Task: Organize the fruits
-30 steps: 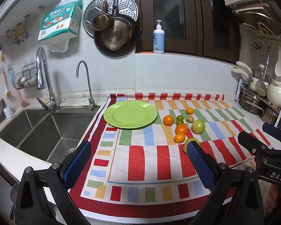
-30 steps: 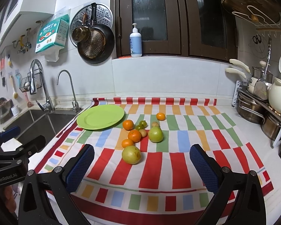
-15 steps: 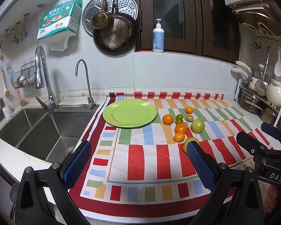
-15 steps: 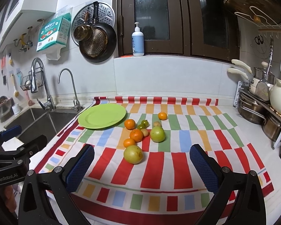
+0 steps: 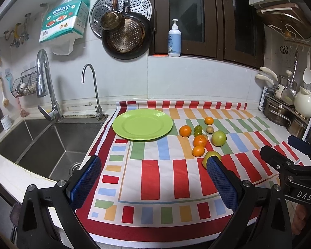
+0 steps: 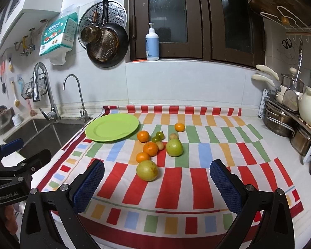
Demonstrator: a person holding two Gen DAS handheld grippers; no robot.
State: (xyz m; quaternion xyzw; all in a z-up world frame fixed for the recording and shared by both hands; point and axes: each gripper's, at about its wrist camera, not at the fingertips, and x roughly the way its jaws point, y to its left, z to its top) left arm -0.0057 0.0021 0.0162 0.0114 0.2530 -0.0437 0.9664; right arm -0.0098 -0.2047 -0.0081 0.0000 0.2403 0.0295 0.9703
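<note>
An empty green plate (image 5: 142,126) (image 6: 112,127) sits at the left back of a striped mat. Beside it lie several fruits: oranges (image 6: 150,148) (image 5: 185,130), two large green fruits (image 6: 174,147) (image 5: 219,138), a yellow-green one (image 6: 147,170) (image 5: 211,156) nearest me, small green ones (image 6: 160,135) and a small brown one (image 5: 209,129). My left gripper (image 5: 153,183) is open and empty above the mat's front left. My right gripper (image 6: 156,183) is open and empty, just in front of the yellow-green fruit.
A steel sink (image 5: 41,143) with two taps lies left of the mat. A rack with pots and a white jug (image 6: 310,108) stands at the right. Pans hang on the back wall; a soap bottle (image 5: 174,39) stands on the sill.
Both grippers have shifted only slightly; the right one has drawn a little closer to the fruits. Nothing was grasped or moved.
</note>
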